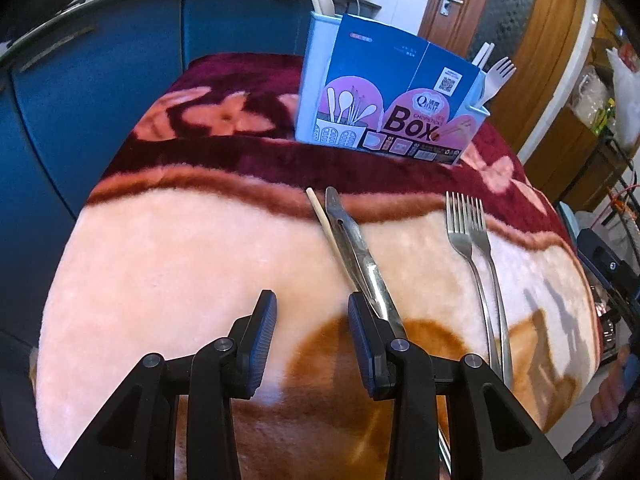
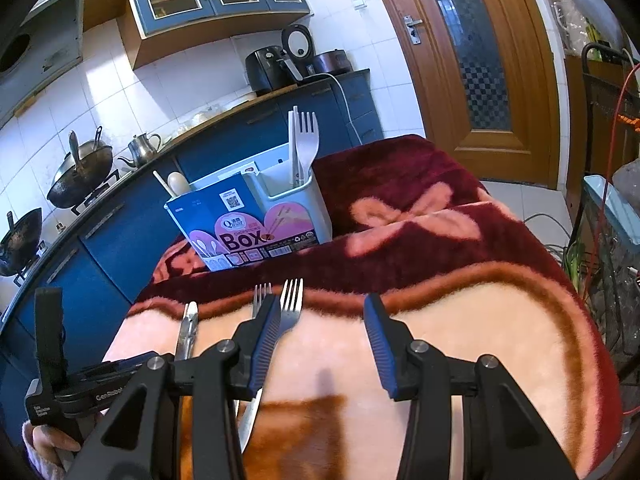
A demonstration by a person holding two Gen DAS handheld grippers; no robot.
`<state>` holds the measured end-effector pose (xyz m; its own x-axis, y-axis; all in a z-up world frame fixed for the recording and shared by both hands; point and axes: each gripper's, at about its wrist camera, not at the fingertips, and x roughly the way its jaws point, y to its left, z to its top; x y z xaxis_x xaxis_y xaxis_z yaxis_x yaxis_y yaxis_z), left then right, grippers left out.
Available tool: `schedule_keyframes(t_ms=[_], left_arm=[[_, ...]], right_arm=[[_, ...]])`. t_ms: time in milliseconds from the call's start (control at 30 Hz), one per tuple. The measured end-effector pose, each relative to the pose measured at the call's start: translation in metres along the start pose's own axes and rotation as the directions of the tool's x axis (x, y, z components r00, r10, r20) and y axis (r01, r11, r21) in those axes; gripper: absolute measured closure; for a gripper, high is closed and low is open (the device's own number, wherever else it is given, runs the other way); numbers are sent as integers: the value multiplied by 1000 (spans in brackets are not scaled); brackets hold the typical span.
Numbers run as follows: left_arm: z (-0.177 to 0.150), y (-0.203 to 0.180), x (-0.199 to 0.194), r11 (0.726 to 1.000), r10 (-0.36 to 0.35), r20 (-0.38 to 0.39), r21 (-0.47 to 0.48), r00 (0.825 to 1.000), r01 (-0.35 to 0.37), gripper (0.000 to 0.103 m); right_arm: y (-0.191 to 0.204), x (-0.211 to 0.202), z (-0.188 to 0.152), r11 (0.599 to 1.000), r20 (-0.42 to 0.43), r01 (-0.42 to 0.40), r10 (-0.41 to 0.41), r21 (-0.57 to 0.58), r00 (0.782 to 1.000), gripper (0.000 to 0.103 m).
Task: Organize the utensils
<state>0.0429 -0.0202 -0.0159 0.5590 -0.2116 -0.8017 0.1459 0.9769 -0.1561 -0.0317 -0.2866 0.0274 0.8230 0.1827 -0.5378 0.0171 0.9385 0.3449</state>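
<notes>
Left gripper point(image 1: 312, 312) jaws apart, nothing held, low over the blanket point(image 1: 180, 272); tongs point(image 1: 360, 256) and chopstick point(image 1: 332, 240) lie by its right finger. Right gripper point(image 2: 324, 320) jaws apart, empty, two metal forks point(image 2: 290, 304) side by side at its left finger. Utensil box point(image 2: 256, 220) stands beyond, holding plastic fork point(image 2: 307, 140).

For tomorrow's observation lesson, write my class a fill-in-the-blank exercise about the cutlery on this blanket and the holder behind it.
1. Lying side by side on the blanket are ____ metal forks.
2. The chopstick lies right beside the metal ____.
3. The white plastic fork stands in the holder with its prongs pointing ____.
4. The jaws of both the left gripper and the right gripper are ____.

Missing words: two; tongs; up; open
</notes>
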Motion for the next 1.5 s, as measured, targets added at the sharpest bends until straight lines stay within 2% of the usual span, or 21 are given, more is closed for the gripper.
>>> schedule_keyframes(t_ms=[400,733,867,967,1067,1133,1167,1267,1500], left_arm=[[1,-4,-2,996,-87,-16,-33,996,87,65],[8,-20,11,997,-53,-29,50,998,55,64],[19,-18,18,996,-82,-52,39,995,85,65],[26,-10,22,995,-101,-66,9,993,102,81],[29,4,23,985,-164,-80,-66,983,159,95],[29,14,24,972,-210,-78,-126,974,200,96],[28,16,23,967,-223,-73,-144,972,211,99],[25,24,19,953,-254,-41,-183,966,242,99],[27,30,-8,951,-253,90,-162,963,265,99]], right_arm=[[-3,1,-1,1000,-4,7,-7,3,1000,56],[-2,2,-3,1000,-10,0,0,-3,1000,56],[-1,4,-5,1000,-20,2,-2,-7,1000,56],[0,5,-6,1000,-33,5,-5,-11,999,56],[2,8,-8,1000,-47,6,-7,-17,999,56],[4,10,-9,1000,-57,8,-9,-20,998,56],[5,12,-9,1000,-65,8,-9,-22,998,56],[10,16,-9,1000,-97,-4,1,-28,995,56],[18,38,-5,998,-211,-38,27,-49,977,56]])
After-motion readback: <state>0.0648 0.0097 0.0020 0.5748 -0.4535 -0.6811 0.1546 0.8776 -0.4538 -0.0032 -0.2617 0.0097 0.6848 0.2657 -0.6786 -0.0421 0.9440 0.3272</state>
